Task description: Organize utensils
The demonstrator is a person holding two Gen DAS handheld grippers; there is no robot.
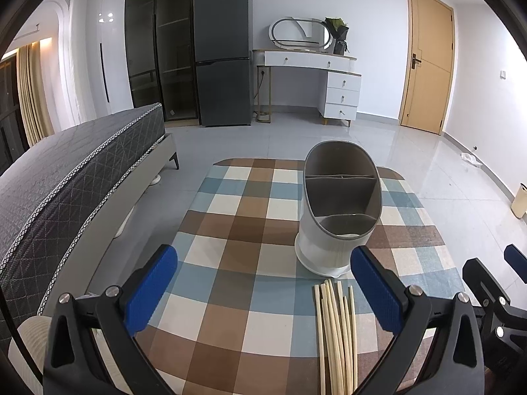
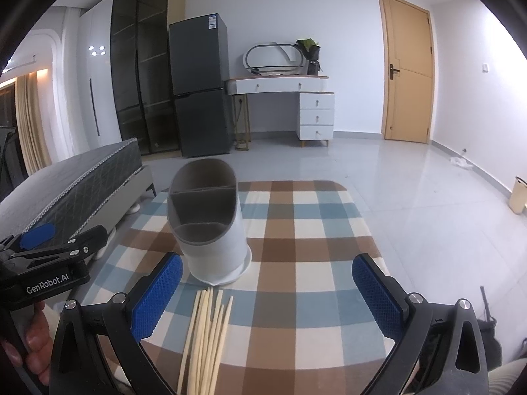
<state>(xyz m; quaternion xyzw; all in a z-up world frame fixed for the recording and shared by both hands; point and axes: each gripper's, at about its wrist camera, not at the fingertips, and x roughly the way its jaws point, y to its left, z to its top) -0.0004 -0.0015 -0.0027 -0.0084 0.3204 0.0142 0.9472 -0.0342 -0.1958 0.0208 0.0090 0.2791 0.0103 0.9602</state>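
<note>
Two grippers hovering wide open over a checked table.

Left view: the left gripper (image 1: 263, 289) is gaping empty; chopsticks (image 1: 336, 335) are running off the bottom edge, just before the holder (image 1: 341, 207), whose compartments are showing nothing inside.
Right view: the right gripper (image 2: 266, 293) is gaping too; a hand (image 2: 29, 335) is partly showing.

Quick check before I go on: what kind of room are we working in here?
Most likely a bedroom or studio flat: a bed on the left, a fridge and a dressing table with a mirror against the far wall. The work surface is a small table under a checked cloth.
</note>
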